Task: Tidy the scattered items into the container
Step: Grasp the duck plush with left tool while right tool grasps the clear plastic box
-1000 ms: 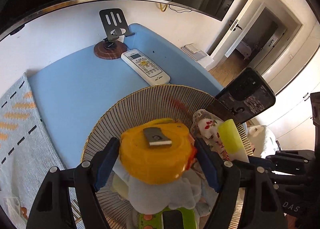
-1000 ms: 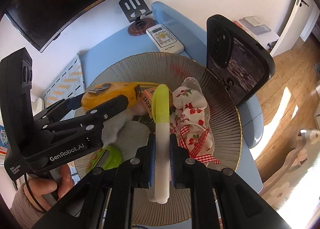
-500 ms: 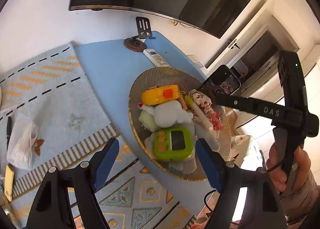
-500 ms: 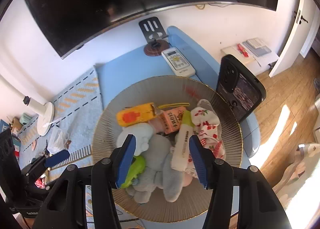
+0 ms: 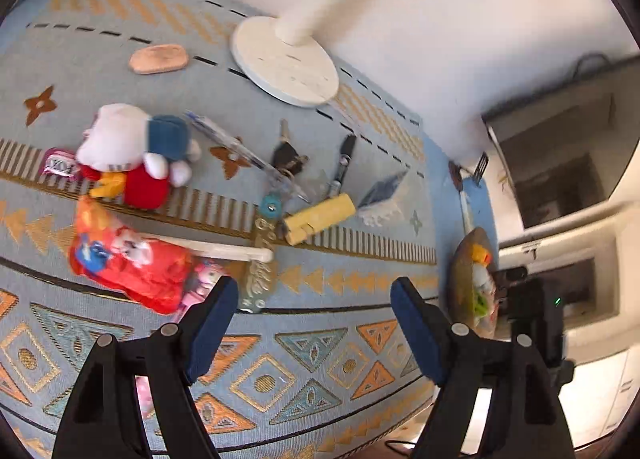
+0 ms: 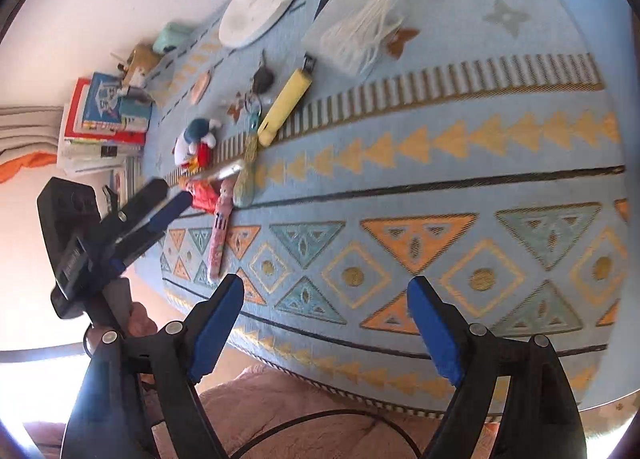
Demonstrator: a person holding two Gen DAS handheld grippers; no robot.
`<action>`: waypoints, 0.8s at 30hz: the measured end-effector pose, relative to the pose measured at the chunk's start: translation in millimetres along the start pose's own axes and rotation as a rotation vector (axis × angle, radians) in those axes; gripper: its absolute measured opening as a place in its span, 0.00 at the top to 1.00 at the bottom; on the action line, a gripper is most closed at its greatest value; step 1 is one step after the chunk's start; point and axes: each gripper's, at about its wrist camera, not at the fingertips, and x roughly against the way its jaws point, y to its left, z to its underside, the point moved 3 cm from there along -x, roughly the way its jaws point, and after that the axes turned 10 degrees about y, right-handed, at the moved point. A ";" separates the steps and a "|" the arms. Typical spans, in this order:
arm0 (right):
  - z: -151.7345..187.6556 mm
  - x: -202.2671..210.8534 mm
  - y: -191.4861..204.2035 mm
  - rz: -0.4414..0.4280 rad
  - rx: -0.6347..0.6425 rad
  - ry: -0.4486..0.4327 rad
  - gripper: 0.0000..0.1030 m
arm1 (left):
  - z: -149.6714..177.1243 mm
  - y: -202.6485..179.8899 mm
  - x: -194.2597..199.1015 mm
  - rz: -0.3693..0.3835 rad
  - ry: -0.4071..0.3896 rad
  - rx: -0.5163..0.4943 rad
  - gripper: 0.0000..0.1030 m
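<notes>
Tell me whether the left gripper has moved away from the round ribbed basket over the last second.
Yes. The left gripper has swung left: the round ribbed basket, earlier beneath its fingers, now sits small at right.

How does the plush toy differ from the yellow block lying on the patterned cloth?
The plush toy is rounded and multicoloured: white, blue and red. The yellow block is a plain, single-coloured bar. The plush toy looks bulkier; the yellow block is slimmer and longer. Both lie loose on the patterned cloth, outside the container.
</notes>
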 end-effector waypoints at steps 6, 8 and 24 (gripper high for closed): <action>-13.3 -33.0 47.7 0.069 0.047 0.013 0.18 | -37.8 39.2 25.9 -0.189 -0.022 -0.069 0.25; -18.5 -39.2 54.5 0.075 0.042 0.007 0.18 | -46.5 33.3 15.2 -0.313 -0.027 -0.154 0.25; -52.3 8.4 31.6 0.098 -0.124 -0.214 0.18 | -71.1 40.0 -42.2 -0.424 -0.032 -0.379 0.35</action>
